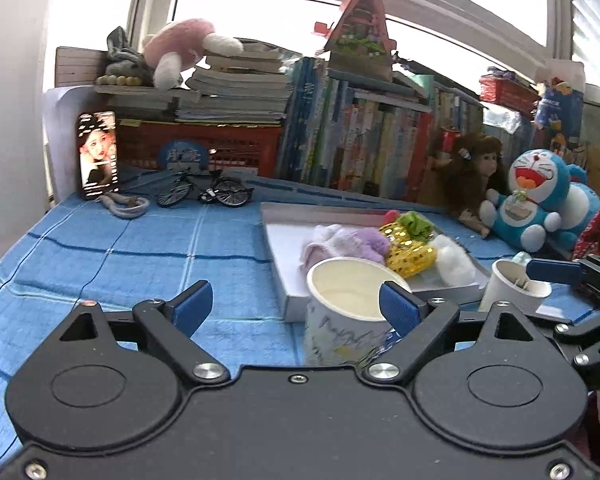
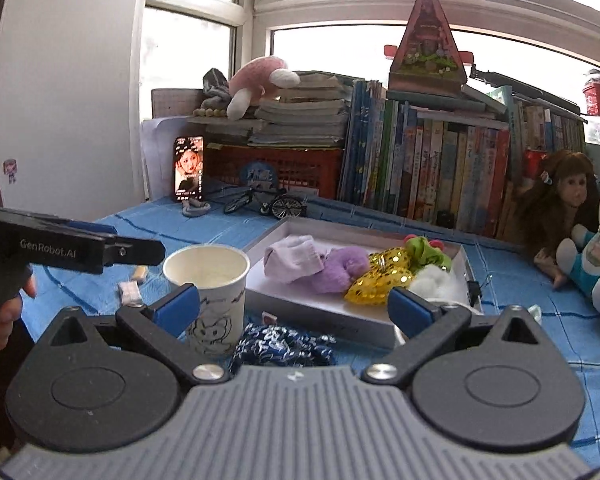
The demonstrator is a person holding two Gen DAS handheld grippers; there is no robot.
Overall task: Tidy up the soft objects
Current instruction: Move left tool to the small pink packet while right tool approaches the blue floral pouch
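Several soft items are seen gathered in the shallow white tray (image 2: 379,322) on the blue checked cloth (image 1: 120,264): a pale lilac sock (image 2: 294,258), a purple plush piece (image 2: 339,270) touching it, a gold sequinned pouch (image 2: 379,280), a green fabric bit (image 2: 423,250) and a white cotton tuft (image 2: 435,282) at the tray's right end. One more soft thing, a crumpled blue-and-white patterned cloth (image 2: 284,346), lies outside the tray, on the table just in front of it and beside the paper cup (image 2: 208,280). The right gripper (image 2: 296,306) is held with its jaws spread wide and nothing between the pads, directly above that cloth. The left gripper (image 1: 296,306) is likewise spread and empty; its right pad overlaps the cup's rim in the left wrist view, though contact cannot be told. The patterned cloth is judged light, limp and easily bunched, so it should be pinched at a raised fold near its middle rather than at a flat edge, where the pads would slide off. The cup is judged light and easily tipped or crushed, so it should be avoided during the pinch. A second white cup (image 1: 511,286) stands at the tray's right.
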